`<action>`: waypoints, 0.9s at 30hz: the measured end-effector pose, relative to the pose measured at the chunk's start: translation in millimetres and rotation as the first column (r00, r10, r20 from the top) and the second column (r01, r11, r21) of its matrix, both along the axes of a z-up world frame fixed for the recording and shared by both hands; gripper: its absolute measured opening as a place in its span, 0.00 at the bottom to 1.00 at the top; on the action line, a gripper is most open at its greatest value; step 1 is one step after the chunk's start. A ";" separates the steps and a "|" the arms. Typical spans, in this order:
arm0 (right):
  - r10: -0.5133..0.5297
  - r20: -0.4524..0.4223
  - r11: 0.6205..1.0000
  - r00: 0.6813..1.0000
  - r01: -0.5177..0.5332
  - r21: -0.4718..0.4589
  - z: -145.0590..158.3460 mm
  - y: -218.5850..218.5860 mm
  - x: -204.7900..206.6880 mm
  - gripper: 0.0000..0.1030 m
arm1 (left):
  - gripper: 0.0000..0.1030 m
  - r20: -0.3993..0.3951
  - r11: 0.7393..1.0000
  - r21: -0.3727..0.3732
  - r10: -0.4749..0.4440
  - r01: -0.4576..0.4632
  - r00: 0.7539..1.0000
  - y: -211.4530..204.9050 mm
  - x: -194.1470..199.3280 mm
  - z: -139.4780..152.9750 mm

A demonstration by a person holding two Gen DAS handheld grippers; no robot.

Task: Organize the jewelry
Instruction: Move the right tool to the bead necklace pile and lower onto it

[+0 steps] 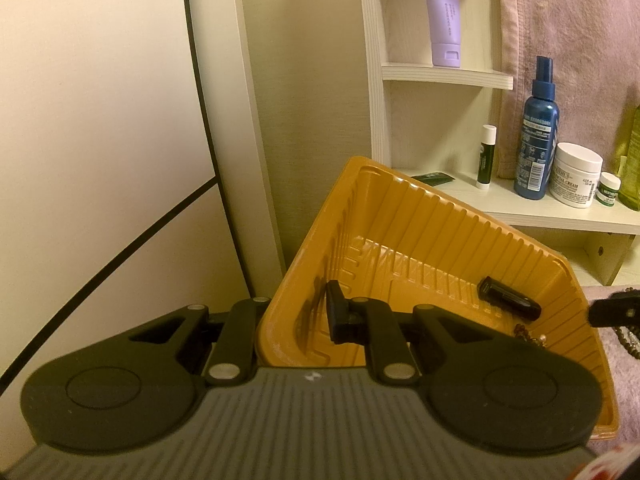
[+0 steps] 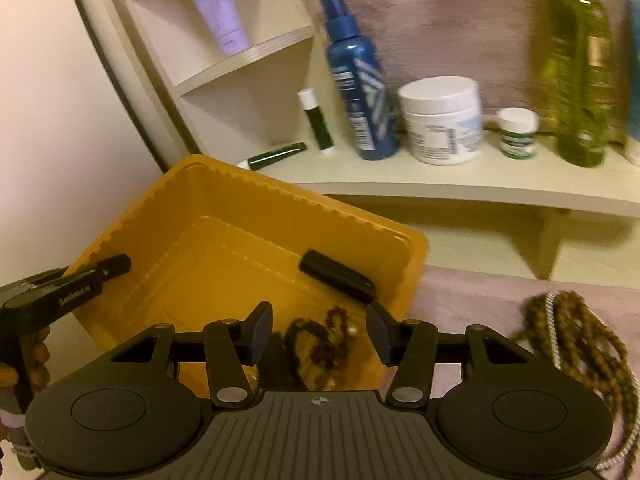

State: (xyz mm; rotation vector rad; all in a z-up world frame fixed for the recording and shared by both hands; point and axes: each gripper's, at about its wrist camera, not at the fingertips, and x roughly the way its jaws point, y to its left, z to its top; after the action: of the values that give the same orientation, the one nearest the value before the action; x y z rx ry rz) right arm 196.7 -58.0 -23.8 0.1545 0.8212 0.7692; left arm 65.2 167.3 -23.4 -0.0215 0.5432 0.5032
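Note:
An orange ribbed tray [image 1: 440,200] [image 2: 280,192] sits tilted on a pink cloth. My left gripper [image 1: 298,312] [image 2: 108,266] is shut on the tray's left wall, one finger inside and one outside. In the tray lie a black tube [image 1: 508,298] [image 2: 338,276] and a dark beaded piece [image 1: 528,336] [image 2: 308,340]. My right gripper [image 2: 320,332] stands open just above the beaded piece, and its pads do not touch it. One of its fingers [image 1: 612,312] shows at the right edge of the left wrist view. A pile of brown bead strands [image 2: 580,344] lies on the cloth to the right of the tray.
Behind the tray a cream shelf [image 2: 440,184] carries a blue spray bottle [image 2: 360,80], a white cream jar [image 2: 444,120], a small jar [image 2: 518,132], a lip balm [image 2: 316,120] and a green bottle [image 2: 576,64]. A lavender tube [image 1: 442,12] stands on a higher shelf.

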 end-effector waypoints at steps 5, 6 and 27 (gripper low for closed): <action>-0.054 0.004 0.998 0.999 0.054 -0.016 1.5 -30.8 -8.4 0.51 | 0.14 0.000 1.000 0.000 0.003 -0.003 1.000 0.9 -0.1 -0.8; -0.063 0.004 0.998 0.998 0.063 -0.019 0.8 -36.7 -10.0 0.51 | 0.14 0.000 1.000 0.000 0.003 -0.003 1.000 0.8 -0.2 -0.9; -0.283 -0.018 0.950 0.959 0.277 -0.145 -28.8 -156.8 -36.9 0.51 | 0.15 -0.009 1.000 0.004 0.008 -0.008 1.000 2.7 4.3 -3.7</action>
State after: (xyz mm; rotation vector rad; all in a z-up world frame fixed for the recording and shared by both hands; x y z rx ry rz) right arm 159.8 -214.7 -52.6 0.1556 0.8658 0.4396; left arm 69.4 170.1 -27.2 -0.0180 0.5510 0.5127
